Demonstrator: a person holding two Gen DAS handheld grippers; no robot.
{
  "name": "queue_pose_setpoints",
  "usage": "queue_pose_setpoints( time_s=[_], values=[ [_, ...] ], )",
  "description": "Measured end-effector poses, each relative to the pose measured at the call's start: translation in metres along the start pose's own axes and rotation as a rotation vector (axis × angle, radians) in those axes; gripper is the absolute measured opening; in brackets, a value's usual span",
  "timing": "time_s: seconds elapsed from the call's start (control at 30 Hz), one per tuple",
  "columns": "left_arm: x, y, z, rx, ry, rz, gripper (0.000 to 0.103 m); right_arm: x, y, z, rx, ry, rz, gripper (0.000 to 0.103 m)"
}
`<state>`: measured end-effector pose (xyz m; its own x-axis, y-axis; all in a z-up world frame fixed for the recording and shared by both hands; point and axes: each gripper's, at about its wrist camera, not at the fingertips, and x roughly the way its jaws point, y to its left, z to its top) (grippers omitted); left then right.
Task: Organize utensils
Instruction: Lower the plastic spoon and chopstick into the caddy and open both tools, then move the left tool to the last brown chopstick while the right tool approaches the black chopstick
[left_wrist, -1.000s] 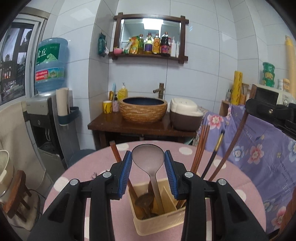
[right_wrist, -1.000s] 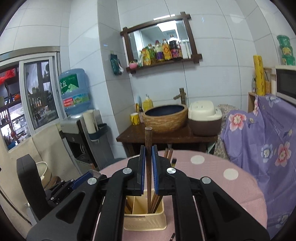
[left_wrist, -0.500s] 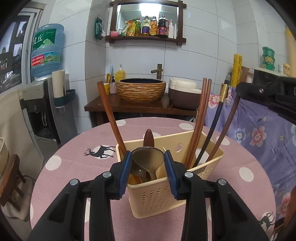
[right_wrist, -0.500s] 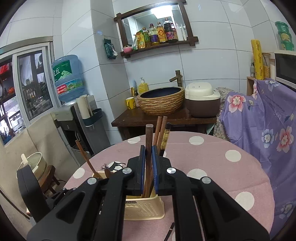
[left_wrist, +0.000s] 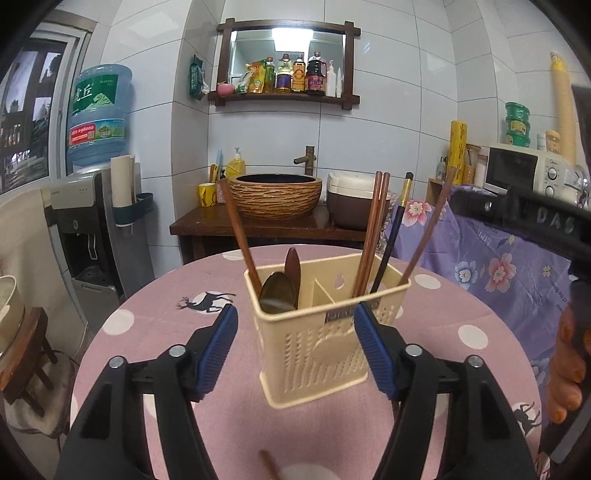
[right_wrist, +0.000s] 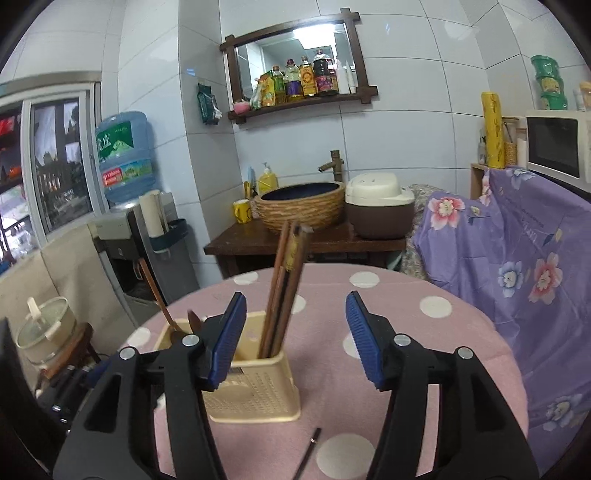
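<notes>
While hidden rightward, spoon (left_wrist: 279, 293) shows in left view.

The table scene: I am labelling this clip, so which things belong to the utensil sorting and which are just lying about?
Job:
utensil basket
chopsticks in it
spoons in it
loose chopstick on the table
left gripper, open
right gripper, open

Lying about:
water dispenser
rice cooker
microwave
</notes>
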<state>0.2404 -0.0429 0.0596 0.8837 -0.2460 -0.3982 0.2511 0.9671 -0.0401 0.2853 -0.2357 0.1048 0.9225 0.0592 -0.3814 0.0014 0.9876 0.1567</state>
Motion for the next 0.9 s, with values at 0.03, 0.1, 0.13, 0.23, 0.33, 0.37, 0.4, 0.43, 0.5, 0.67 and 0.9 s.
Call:
queue_pose_setpoints(
  time_s=[0.03,0.1,0.13,0.23,0.33,0.37,0.4,0.43,0.5,0.67,0.9],
  values=[
    [-0.005,0.002,-0.005,-0.005,-0.002,0.004,0.069,0.000,-0.001,-0.006,-0.005,0.024,-0.028,0.070],
    [-0.012,0.004,-0.016,-0.008,0.004,0.025,0.072,0.000,-0.001,-0.023,-0.032,0.080,-0.088,0.075],
    [-0.015,0.006,-0.023,-0.007,0.013,0.039,0.074,0.000,0.000,-0.032,-0.051,0.103,-0.109,0.078],
    [-0.019,0.014,-0.045,-0.020,0.049,0.087,0.076,0.003,0.009,-0.070,-0.163,0.212,-0.176,0.086],
    [-0.021,0.026,-0.067,-0.068,0.109,0.120,0.076,0.004,0.022,-0.116,-0.241,0.341,-0.181,0.091],
    [-0.021,0.029,-0.073,-0.084,0.129,0.125,0.076,0.004,0.027,-0.131,-0.255,0.385,-0.172,0.091],
    [-0.021,0.033,-0.078,-0.096,0.146,0.129,0.076,0.003,0.030,-0.142,-0.262,0.417,-0.163,0.091],
    [-0.022,0.035,-0.082,-0.104,0.159,0.134,0.076,0.001,0.034,-0.154,-0.265,0.447,-0.154,0.091],
    [-0.025,0.038,-0.090,-0.109,0.174,0.145,0.076,-0.005,0.041,-0.174,-0.272,0.485,-0.142,0.093],
    [-0.034,0.040,-0.100,-0.120,0.184,0.160,0.080,-0.014,0.059,-0.207,-0.339,0.545,-0.164,0.095],
    [-0.037,0.036,-0.106,-0.112,0.205,0.145,0.084,-0.030,0.054,-0.219,-0.364,0.560,-0.188,0.097]
  ],
)
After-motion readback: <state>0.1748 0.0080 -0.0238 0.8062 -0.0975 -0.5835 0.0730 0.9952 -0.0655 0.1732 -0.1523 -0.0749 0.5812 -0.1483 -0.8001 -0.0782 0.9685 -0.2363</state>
